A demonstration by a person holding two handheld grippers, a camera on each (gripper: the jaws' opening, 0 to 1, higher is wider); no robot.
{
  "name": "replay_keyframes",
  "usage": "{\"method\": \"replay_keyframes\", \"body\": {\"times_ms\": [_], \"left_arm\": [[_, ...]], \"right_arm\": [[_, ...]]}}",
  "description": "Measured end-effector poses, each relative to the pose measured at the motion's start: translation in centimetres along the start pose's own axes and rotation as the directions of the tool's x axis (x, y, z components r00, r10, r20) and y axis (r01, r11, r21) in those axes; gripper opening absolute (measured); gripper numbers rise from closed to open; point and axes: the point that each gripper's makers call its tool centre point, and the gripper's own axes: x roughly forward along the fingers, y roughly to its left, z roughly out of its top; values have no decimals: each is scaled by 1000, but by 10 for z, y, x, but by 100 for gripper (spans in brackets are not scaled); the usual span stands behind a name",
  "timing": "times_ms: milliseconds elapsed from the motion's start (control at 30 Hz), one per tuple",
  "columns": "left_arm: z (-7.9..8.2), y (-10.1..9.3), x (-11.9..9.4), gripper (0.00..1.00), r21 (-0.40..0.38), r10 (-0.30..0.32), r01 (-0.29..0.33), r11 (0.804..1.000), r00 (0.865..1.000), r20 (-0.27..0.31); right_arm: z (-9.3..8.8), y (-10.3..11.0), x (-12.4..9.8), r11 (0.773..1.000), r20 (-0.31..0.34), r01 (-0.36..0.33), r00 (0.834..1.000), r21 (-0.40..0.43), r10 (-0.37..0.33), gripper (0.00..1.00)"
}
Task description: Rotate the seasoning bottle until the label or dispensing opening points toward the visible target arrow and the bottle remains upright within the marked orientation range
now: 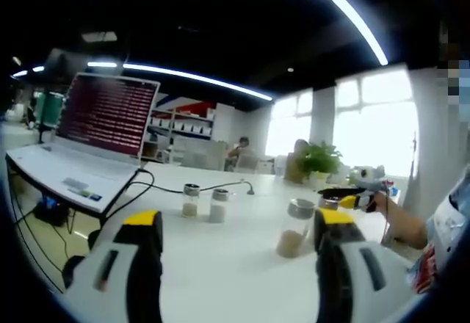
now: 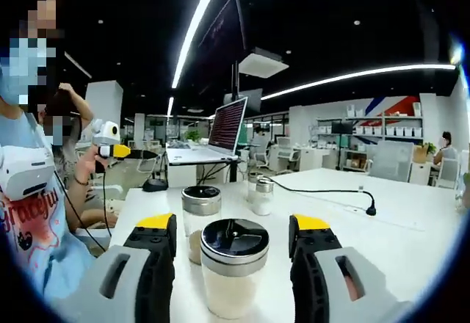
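Four shakers stood on the white surface (image 2: 411, 227) by a laptop (image 1: 81, 154). Nearest, the seasoning bottle (image 2: 233, 268) stood upright between the right claw (image 2: 232, 238), gaping wide, apparently for turning. Empty, the left claw (image 1: 239, 235) hung wide, perhaps waiting.

Four seasoning bottles (image 2: 234, 266), one laptop (image 2: 225, 131), one microphone (image 2: 371, 209).

The right gripper (image 2: 233, 244) stands open around an upright seasoning bottle (image 2: 234, 266) on the white table (image 2: 411, 227).
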Motion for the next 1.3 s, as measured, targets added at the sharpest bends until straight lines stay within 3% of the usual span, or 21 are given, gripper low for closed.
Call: {"method": "replay_keyframes", "body": {"times_ms": [100,200,300,400,533,900,1300], "left_arm": [[0,0,2,90,2,1,-1,1000,1000,-3],[0,-1,3,90,4,-3,3,1000,1000,-4],[0,-2,4,90,9,-4,4,1000,1000,-4],[1,-1,3,90,10,-4,4,1000,1000,-3],[3,0,2,90,10,-1,1,1000,1000,2],[5,0,2,90,29,-6,6,1000,1000,5],[4,1,2,90,31,-2,2,1000,1000,6]], "right_arm": [[0,4,3,996,26,-79,997,32,78,60],[-3,5,4,993,21,-120,993,8,120,65],[1,3,6,985,83,-158,985,75,152,63],[-5,-3,6,987,67,-144,988,64,140,60],[-10,1,8,983,35,-177,984,44,175,58],[-10,5,14,972,51,-231,972,39,229,43],[-11,5,17,976,61,-214,975,46,212,43]]}}
